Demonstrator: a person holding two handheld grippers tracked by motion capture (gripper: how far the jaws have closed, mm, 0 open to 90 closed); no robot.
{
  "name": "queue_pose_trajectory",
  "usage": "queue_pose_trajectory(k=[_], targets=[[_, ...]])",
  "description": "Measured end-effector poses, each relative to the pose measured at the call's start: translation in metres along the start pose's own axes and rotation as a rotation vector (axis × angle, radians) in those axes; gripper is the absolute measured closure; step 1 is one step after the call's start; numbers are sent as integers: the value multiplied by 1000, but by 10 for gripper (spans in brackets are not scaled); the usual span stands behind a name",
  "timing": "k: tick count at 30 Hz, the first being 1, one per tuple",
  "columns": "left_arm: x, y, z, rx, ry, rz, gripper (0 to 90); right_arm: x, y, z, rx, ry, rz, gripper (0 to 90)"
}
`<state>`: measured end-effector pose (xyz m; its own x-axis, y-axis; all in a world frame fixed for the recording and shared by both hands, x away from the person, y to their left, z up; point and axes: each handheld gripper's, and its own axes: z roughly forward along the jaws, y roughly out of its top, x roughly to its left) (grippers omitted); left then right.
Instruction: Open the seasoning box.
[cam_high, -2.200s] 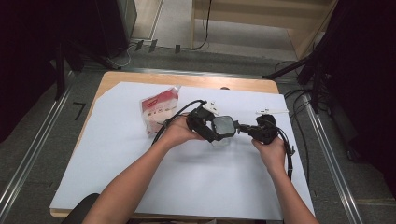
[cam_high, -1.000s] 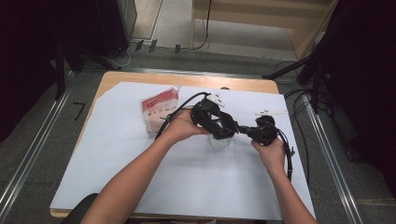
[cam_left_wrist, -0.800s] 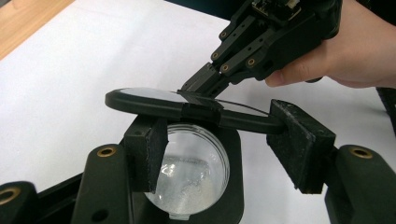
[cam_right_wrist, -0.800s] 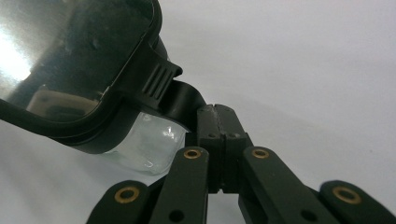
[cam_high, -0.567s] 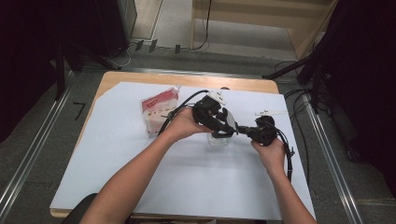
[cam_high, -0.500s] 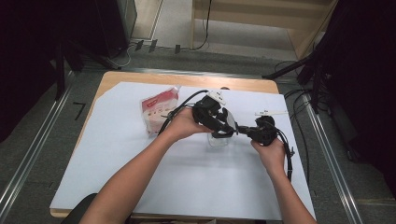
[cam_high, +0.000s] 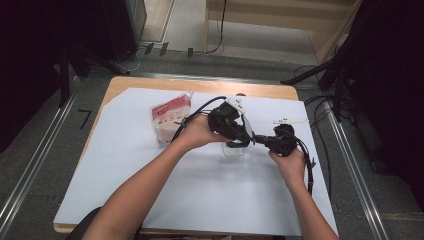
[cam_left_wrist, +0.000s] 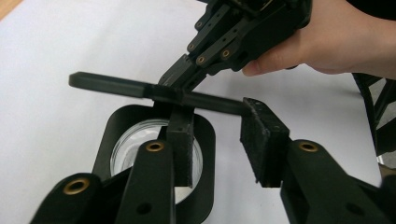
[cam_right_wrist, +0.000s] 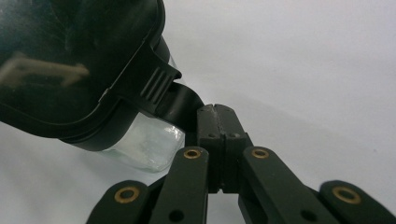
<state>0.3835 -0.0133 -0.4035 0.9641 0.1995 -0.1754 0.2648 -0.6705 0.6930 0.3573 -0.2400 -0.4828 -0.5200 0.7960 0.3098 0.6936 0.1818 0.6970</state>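
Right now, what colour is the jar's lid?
Black; the lid shows best in the right gripper view.

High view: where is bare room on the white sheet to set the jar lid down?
The near half of the white sheet is bare on either side of the forearms, and so is its left edge below the snack bag. It is crowded around the glass jar.

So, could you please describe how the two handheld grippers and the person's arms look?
Both the left gripper and the right gripper are black, with linked bars joined by brass-coloured rivets and ridged pads. A black cable trails from each. The forearms are bare, without sleeves.
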Motion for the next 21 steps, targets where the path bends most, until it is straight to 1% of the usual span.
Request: queue_pose_trajectory(k=[2,5,10,11,12,13,14,15,16,18,19,21], targets=[[-2,3,1,9,-5,13,710,0,0,0,0,-1,-1,900],[-2,7,2,17,-7,16,734,0,0,-1,0,-3,-6,900],[-3,11,5,35,-14,23,808,0,0,-1,-3,-1,-6,900],[-3,12,5,45,-24,21,820,0,0,-1,-3,-1,-6,900],[-3,13,5,49,-20,33,833,0,0,-1,-3,-1,-5,900],[-3,14,6,54,-15,37,840,0,0,-1,-2,-1,-5,900],[-3,15,6,56,-20,27,841,1,-1,-1,0,-2,-4,900],[-3,15,6,60,-28,26,856,1,-1,-1,1,-3,-3,900],[-3,16,7,66,-29,35,862,1,-1,-1,1,-1,1,900],[-4,18,8,69,-28,30,863,0,-1,-1,-1,3,0,900],[-4,19,8,73,-23,36,862,0,-1,-1,-1,4,2,900],[-4,21,9,75,-31,32,856,0,-1,-1,-1,1,-1,900]])
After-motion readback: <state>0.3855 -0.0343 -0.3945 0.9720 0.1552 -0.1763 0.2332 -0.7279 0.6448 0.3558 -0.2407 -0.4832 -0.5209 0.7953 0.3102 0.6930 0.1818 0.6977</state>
